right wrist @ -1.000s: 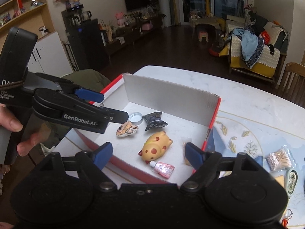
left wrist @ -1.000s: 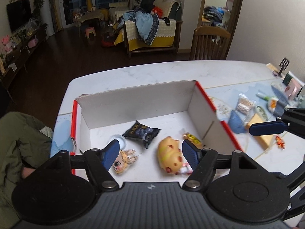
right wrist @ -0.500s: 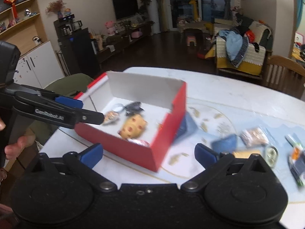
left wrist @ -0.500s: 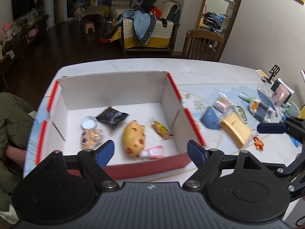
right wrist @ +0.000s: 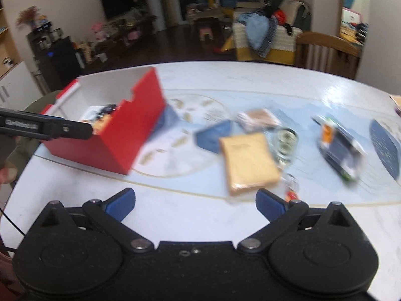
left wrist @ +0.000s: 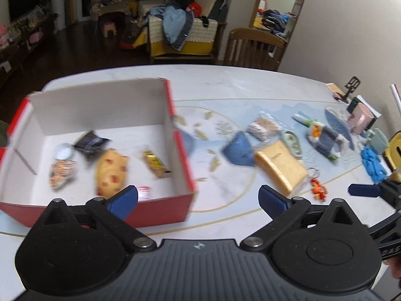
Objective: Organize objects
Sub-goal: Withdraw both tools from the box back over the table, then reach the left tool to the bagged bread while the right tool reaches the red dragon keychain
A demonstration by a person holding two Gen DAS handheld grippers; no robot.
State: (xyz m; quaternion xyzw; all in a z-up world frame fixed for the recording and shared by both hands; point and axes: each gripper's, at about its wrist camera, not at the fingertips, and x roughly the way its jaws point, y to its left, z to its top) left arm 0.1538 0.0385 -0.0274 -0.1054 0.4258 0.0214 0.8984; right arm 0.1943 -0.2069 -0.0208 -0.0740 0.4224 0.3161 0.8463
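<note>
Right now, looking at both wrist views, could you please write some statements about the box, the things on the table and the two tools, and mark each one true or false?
1. The yellow spotted toy lies inside the red box. True.
2. The left tool is holding the tan sponge. False: it is open and empty, and the sponge lies on the table.
3. The right tool is open with nothing between its fingers. True.
4. The red box is empty. False: several small items lie in it.
5. The small orange keychain figure lies on the table outside the box. True.
</note>
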